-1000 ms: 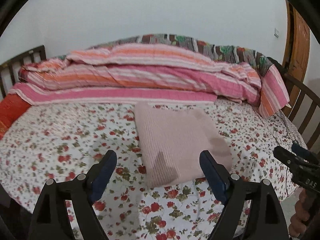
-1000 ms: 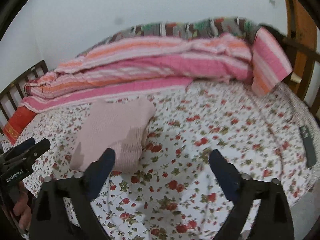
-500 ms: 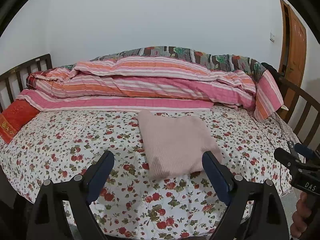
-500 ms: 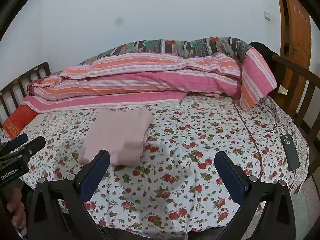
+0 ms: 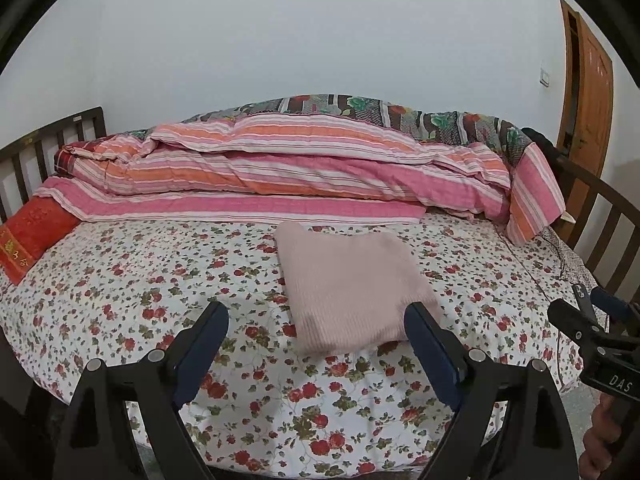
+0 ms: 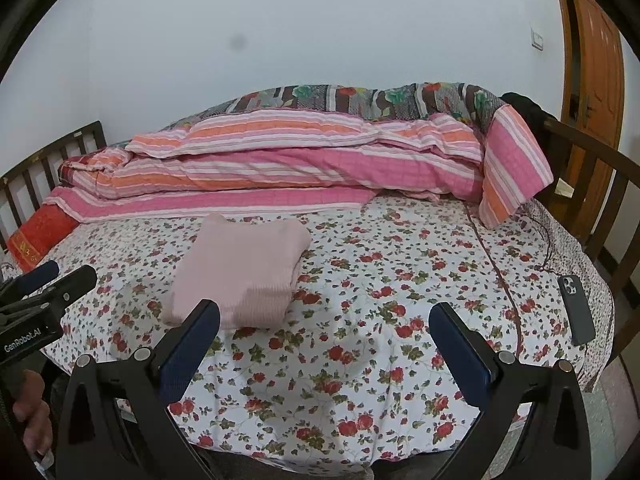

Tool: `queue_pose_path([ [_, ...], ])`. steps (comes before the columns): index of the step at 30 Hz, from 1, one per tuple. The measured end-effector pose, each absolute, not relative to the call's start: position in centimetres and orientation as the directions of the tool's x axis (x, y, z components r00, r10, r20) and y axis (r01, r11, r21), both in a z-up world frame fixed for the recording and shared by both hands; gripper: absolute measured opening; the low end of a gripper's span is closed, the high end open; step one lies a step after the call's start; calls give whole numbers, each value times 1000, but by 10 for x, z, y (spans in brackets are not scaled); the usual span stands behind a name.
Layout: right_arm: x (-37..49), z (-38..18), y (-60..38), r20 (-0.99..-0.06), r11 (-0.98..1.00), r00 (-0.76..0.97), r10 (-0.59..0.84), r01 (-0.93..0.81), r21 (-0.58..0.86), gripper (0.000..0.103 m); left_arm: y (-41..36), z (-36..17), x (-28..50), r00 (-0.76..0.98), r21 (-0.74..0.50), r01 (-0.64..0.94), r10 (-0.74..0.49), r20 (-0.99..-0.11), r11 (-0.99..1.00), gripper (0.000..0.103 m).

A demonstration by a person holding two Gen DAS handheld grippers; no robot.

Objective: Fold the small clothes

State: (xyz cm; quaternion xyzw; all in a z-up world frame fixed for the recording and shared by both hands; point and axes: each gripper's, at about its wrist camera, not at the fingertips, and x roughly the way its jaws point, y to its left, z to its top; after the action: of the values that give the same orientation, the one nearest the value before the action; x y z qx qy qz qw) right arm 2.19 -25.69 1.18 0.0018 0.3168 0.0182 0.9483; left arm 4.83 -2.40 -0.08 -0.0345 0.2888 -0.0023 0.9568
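A pale pink knitted garment (image 5: 352, 284) lies folded into a rectangle on the flowered bedsheet (image 5: 160, 288); it also shows in the right wrist view (image 6: 240, 272). My left gripper (image 5: 316, 320) is open and empty, held back off the bed's near edge in front of the garment. My right gripper (image 6: 324, 320) is open and empty, to the right of the garment and apart from it. Each gripper shows at the edge of the other's view.
A rolled pink and orange striped quilt (image 5: 300, 172) lies along the far side by the wall. A red cushion (image 5: 28, 236) is at the left. A dark phone (image 6: 576, 308) lies near the bed's right edge. Wooden rails (image 6: 600, 184) bound both ends.
Both grippers have pulled back and up from the bed, so the garment looks smaller and farther. The garment lies unmoved.
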Motion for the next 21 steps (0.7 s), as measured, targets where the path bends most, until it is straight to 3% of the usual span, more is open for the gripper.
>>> queue_pose_path([
  [21,16,18,-255,-586,999,809,42,-40,16,102,-26,4,44,837,-56,-15,-18,-547,998,89],
])
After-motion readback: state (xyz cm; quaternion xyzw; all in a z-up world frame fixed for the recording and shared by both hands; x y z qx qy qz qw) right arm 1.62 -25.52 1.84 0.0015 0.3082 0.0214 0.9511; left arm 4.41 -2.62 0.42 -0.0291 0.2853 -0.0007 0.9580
